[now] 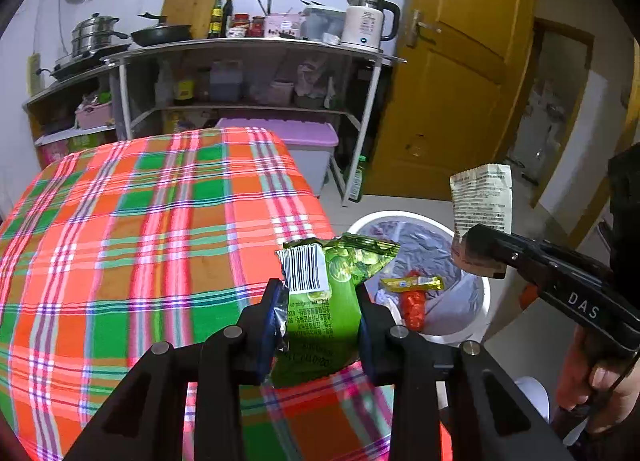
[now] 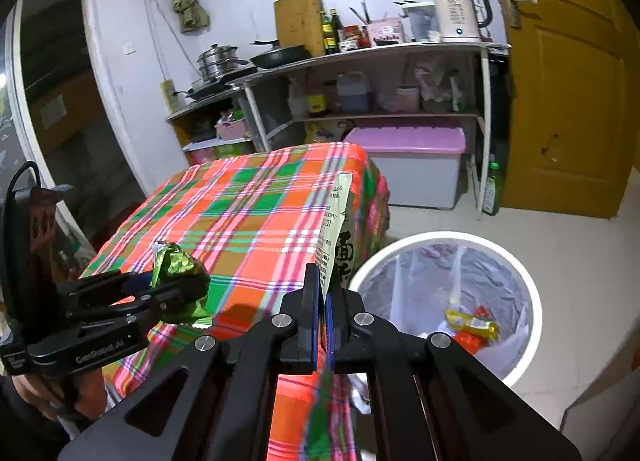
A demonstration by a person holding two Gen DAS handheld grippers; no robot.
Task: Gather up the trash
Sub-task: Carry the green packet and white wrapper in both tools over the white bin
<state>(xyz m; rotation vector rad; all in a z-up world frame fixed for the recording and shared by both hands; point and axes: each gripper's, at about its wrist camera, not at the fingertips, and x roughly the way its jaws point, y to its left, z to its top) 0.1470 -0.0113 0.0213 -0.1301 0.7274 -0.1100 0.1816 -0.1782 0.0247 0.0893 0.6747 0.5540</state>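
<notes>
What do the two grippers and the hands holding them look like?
Both are black angular frames with silver rivets and blue finger pads. The right gripper bears white "DAS" lettering; the left gripper reads "GenRobot.AI" and carries a black cable. The hand is bare.

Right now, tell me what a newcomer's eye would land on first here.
The bright plaid tablecloth fills the left. Above its near edge, the left gripper clamps a green snack bag, while the right gripper pinches a pale printed wrapper near the white trash bin.
</notes>
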